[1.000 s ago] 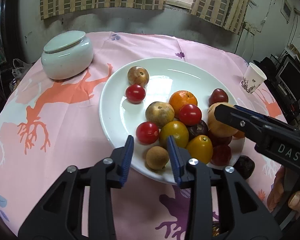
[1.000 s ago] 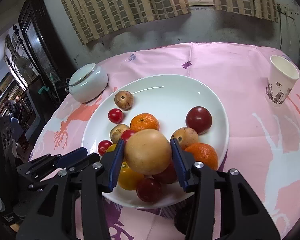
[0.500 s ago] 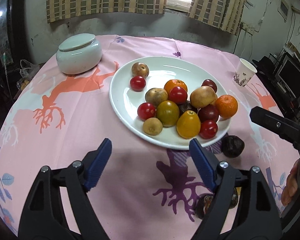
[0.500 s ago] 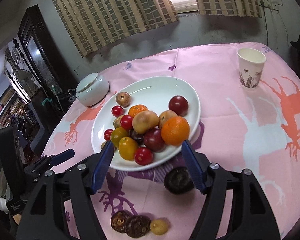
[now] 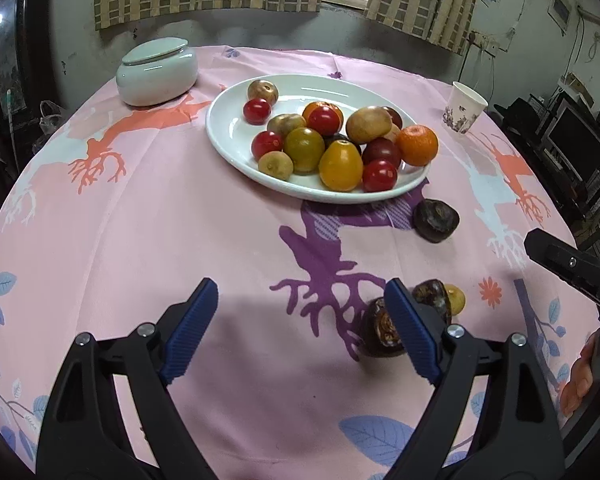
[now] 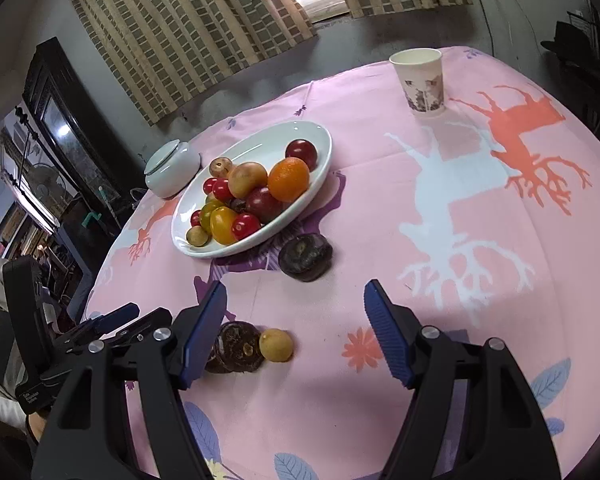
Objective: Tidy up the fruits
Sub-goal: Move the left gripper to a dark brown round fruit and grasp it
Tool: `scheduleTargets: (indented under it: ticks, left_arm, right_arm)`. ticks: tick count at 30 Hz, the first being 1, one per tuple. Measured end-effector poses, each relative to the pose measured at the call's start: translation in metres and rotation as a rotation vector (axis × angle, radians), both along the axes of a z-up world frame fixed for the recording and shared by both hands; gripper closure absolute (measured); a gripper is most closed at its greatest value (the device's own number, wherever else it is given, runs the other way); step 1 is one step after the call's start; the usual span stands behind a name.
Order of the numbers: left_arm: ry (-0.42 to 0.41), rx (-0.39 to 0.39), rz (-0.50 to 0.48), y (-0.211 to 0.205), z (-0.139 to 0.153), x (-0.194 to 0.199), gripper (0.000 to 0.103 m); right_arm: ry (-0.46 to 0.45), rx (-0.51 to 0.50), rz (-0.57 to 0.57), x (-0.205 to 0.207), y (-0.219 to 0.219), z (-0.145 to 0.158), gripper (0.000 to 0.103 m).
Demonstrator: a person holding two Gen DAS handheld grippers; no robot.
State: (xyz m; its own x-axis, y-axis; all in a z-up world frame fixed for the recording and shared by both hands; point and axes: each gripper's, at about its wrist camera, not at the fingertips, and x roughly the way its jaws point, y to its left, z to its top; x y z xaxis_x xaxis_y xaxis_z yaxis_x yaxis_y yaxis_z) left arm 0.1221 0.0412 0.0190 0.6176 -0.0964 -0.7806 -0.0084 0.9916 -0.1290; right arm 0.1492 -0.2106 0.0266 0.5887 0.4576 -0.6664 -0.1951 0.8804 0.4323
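Observation:
A white plate (image 5: 228, 136) (image 6: 327, 148) holds a pile of fruit: red and yellow tomatoes, a tan round fruit (image 5: 368, 124) (image 6: 247, 179) and an orange (image 5: 417, 145) (image 6: 289, 179). A dark wrinkled fruit (image 5: 436, 220) (image 6: 305, 257) lies on the cloth beside the plate. Nearer me lie two more dark fruits (image 5: 380, 332) (image 6: 236, 346) and a small yellow one (image 5: 454, 300) (image 6: 276, 345). My left gripper (image 5: 300, 286) hangs over bare cloth, its jaws opening with nothing between them. My right gripper (image 6: 295, 285) is open and holds nothing, just right of the small fruits.
A pale lidded jar (image 5: 156, 72) (image 6: 172, 168) stands left of the plate and a paper cup (image 5: 464, 108) (image 6: 420, 80) at the far right. A pink patterned cloth covers the round table. A hand (image 5: 580, 380) holds the right gripper's handle. A dark cabinet stands beyond the left edge.
Both grippers pulled back from the plate toward the table's near side. The right gripper let go of the tan fruit, which now rests on the pile. Both jaws opened wide.

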Motion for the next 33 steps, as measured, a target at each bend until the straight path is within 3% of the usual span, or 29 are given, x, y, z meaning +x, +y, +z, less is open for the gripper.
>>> scheduleTargets:
  ticks: [8, 13, 18, 29, 33]
  left_arm:
    - [0.029, 0.036, -0.059, -0.025, -0.015, -0.009, 0.016]
    - [0.021, 0.123, -0.123, -0.045, -0.025, -0.011, 0.016]
    - [0.010, 0.151, -0.161, -0.053, -0.031, -0.012, 0.016]
    - [0.027, 0.176, -0.153, -0.059, -0.041, -0.002, 0.016]
    - [0.012, 0.184, -0.154, -0.063, -0.041, -0.001, 0.022]
  right_arm:
    - [0.024, 0.050, -0.023, -0.009, -0.018, -0.017, 0.031]
    - [0.007, 0.035, 0.002, -0.011, -0.017, -0.018, 0.031]
    - [0.034, 0.064, 0.006, -0.010, -0.019, -0.021, 0.023]
    - [0.020, 0.053, 0.020, -0.013, -0.016, -0.016, 0.023]
    - [0.027, 0.050, 0.027, -0.013, -0.014, -0.018, 0.023]
